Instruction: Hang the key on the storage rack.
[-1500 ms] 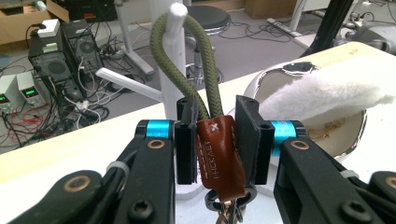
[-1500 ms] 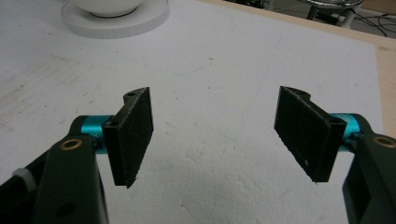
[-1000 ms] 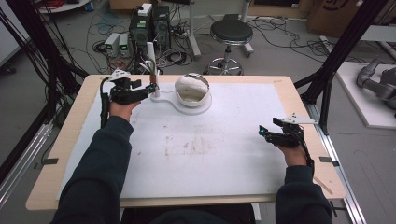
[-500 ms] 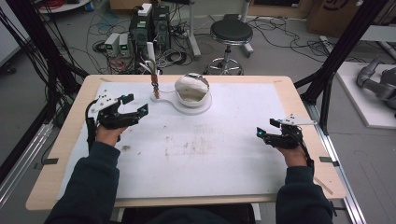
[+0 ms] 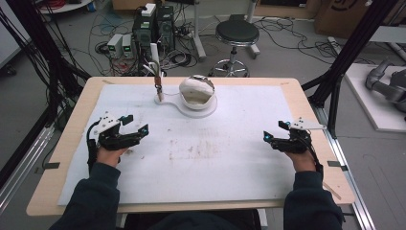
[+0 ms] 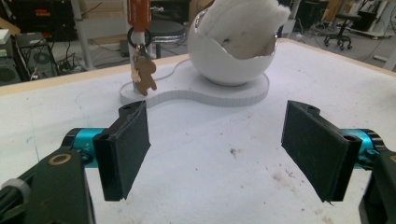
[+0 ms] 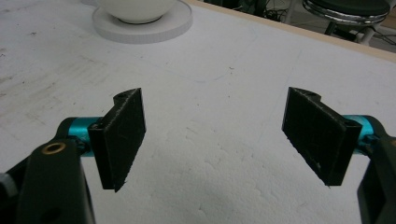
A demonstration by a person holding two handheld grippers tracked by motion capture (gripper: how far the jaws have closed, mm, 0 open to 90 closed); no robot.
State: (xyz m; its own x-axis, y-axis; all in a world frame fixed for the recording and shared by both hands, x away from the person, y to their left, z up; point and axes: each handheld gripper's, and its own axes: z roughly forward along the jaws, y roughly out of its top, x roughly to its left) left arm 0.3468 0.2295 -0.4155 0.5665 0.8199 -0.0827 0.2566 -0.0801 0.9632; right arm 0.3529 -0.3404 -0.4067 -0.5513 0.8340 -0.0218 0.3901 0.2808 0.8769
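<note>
**Both hand-held grippers open and empty, back from the white stand**

A white stand [image 5: 184, 101] sits at the far middle of the counter [image 5: 306, 103], on the white sheet [image 5: 206, 153] that covers most of it. The stand has a flat base with two lobes. On the wider lobe rests a white bowl [image 5: 197, 91] shaped like a cracked eggshell, with a white fluffy filling [image 6: 243, 21] rising out of its jagged rim in the left gripper view. On the narrower lobe, just beside the bowl, an upright peg [image 5: 156, 62] carries a ring from which a small brown bear-shaped charm [image 6: 144, 77] hangs, its lower end near the base.

The left hand-held gripper [image 5: 135, 130] is nearer the person than the stand and off to its left, well apart from it, pointing across the sheet. Its jaws are spread wide, with nothing between them; in its own view the stand stands ahead, seen through the gap.

The right hand-held gripper [image 5: 274, 137] is nearer than the stand and far to its right, close to the sheet's right edge. Its jaws are likewise wide apart and hold nothing; bare stained sheet lies between them, and the stand's round lobe shows at the top of its own view.

Beyond the counter, behind the stand, a round black stool [image 5: 236, 33] stands on the floor.
</note>
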